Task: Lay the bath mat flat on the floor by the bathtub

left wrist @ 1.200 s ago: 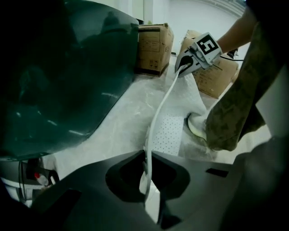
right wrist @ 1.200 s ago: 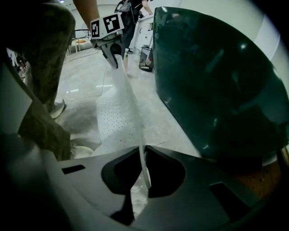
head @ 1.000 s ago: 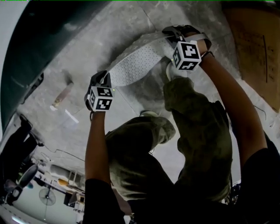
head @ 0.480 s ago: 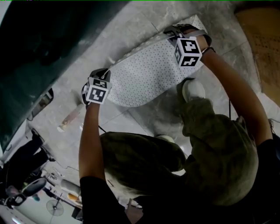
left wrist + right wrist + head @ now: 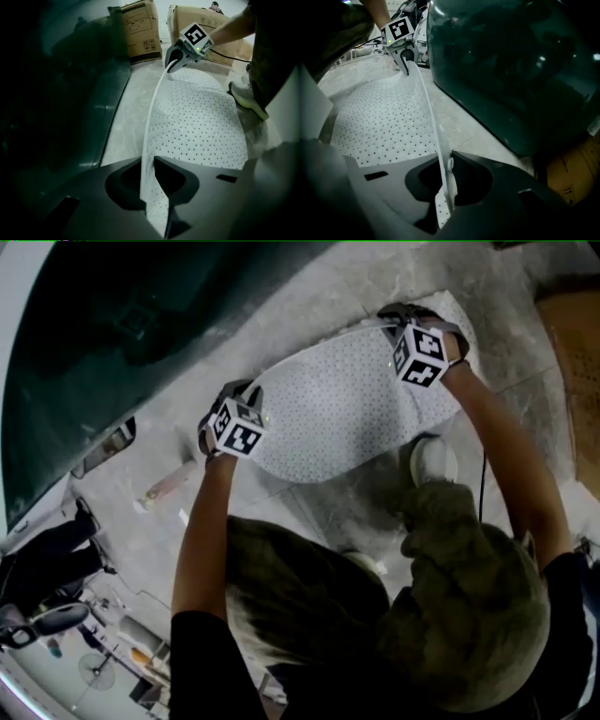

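While the white, dot-perforated rubber bath mat [image 5: 337, 413] lies mostly spread on the grey concrete floor [image 5: 309, 277] beside the dark green bathtub [image 5: 141, 324], its tub-side edge stands raised. The right gripper [image 5: 394, 320] pinches one end tightly. The left gripper [image 5: 246, 395], whose jaws have just been opening, grips the other.

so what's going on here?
A person with a tool in each hand is laying a white perforated bath mat on the floor beside the dark bathtub. The right tool is clamped on one end of the tub-side edge. The left tool has just been opening its jaws, with the other end between them. Most of the mat is down; that edge is raised.
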The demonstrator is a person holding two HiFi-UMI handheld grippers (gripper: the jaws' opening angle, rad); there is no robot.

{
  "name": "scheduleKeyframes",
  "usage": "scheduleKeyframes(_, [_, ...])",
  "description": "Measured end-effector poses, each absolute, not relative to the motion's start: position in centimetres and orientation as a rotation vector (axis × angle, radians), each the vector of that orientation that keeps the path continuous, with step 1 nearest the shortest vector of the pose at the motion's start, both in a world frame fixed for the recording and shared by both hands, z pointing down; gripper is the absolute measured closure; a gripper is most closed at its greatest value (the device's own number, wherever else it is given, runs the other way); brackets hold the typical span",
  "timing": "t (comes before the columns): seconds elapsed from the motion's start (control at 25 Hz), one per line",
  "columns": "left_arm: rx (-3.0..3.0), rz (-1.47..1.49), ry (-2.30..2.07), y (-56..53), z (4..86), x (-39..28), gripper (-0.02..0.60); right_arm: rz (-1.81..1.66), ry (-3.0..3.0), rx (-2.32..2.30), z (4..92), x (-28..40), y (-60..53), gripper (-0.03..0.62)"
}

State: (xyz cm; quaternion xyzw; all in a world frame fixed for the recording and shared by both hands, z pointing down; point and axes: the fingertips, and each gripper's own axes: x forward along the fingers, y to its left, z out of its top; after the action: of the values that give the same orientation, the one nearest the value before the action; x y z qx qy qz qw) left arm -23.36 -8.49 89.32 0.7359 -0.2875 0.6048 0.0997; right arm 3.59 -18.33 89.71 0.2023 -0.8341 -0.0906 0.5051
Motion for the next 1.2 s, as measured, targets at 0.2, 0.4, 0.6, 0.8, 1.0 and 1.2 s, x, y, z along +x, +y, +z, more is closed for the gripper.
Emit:
scheduleKeyframes(0.2, [2.138, 1.724, -0.930, -9.1, 88.7, -25.0, 0.511, -0.245, -2.027, 0.513, 91.2, 2.9, -18.4, 0.565])
scheduleKeyframes(0.4, [2.134, 1.512, -0.982, -10.3, 87.6, -24.8, 0.511, -0.311, -2.049, 0.594, 90.0, 3.0, -19.9, 0.453])
scheduleKeyframes(0.6, [2.144, 1.517, -0.937, -9.3, 87.8, -24.5, 0.502, -0.232, -2.078, 0.735, 88.0, 4.8, -19.7, 0.356])
scheduleKeyframes(0.8, [2.194, 1.152, -0.995, -11.6, 83.9, -21.1, 0.499, -0.146, -1.989, 0.723, 90.0, 9.3, -17.4, 0.355])
scheduleKeyframes(1.0, [2.197, 1.127, -0.950, -9.9, 84.8, -22.4, 0.499, -0.058, -1.946, 0.763, 90.8, 12.4, -15.2, 0.355])
scheduleKeyframes(1.2, [1.976, 0.981, -1.112, -3.4, 89.1, -27.7, 0.499, -0.015, -1.951, 0.723, 91.5, 12.6, -13.2, 0.355])
